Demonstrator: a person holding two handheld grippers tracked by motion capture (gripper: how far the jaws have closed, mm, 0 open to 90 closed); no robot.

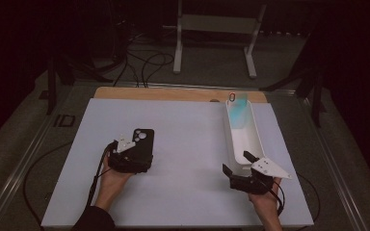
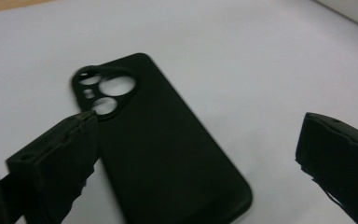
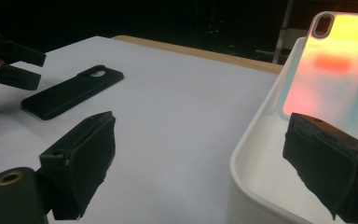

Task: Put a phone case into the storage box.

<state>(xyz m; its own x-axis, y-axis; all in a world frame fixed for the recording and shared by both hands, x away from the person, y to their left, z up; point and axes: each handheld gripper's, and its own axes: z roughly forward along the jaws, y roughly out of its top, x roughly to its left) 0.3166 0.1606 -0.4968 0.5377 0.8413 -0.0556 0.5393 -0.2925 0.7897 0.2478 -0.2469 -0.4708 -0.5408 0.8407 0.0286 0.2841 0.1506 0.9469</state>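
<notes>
Two phone cases unsorted: black phone case ungrasped beneath spread left gripper; right gripper released astride white tray rim.

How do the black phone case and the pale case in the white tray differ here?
The black phone case lies flat on the table; the translucent case stands leaning in the white tray. The black one is opaque, the other glows orange. Both have camera cutouts, and an open gripper is near each.
</notes>
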